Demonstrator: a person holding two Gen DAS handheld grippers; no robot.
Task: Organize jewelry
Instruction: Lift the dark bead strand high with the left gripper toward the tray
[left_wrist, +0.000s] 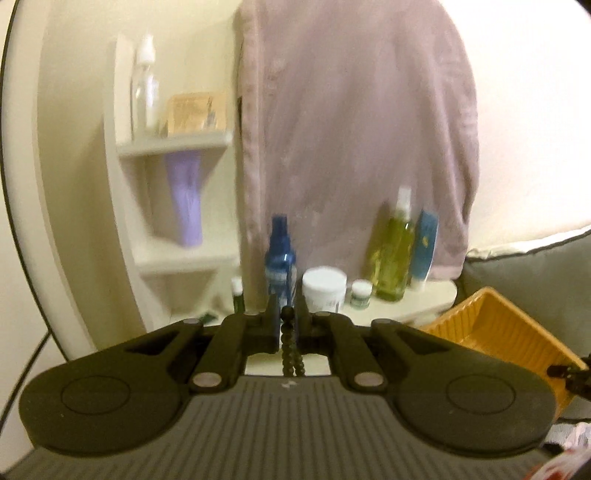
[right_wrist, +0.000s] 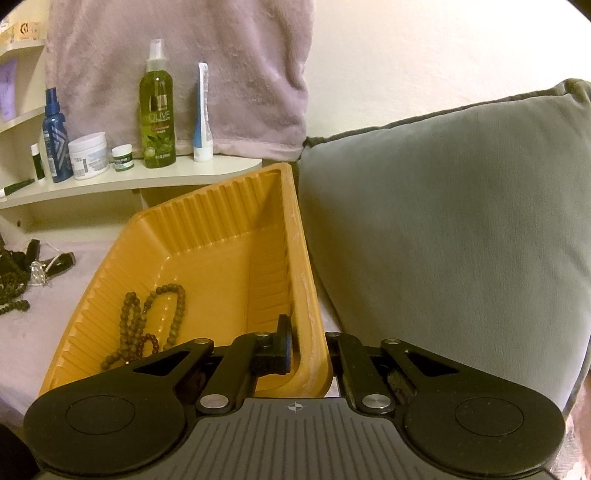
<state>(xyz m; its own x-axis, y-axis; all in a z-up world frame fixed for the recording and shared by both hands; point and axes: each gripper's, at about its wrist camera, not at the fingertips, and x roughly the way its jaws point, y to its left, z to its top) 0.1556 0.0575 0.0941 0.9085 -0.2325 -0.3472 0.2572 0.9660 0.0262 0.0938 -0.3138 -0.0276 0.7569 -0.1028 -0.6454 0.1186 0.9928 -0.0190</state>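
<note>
My left gripper is shut on a black bead necklace whose two strands hang down between the fingers, held up in the air. My right gripper is shut on the near right wall of an orange ribbed tray, with one finger inside and one outside, tilting the tray up. A brown bead necklace lies in the tray's bottom. The tray also shows in the left wrist view at the lower right. More dark bead jewelry lies on the lilac cloth at the far left.
A grey cushion stands right of the tray. A white shelf behind holds an olive oil spray bottle, a blue bottle, a white jar and a tube. A mauve towel hangs above.
</note>
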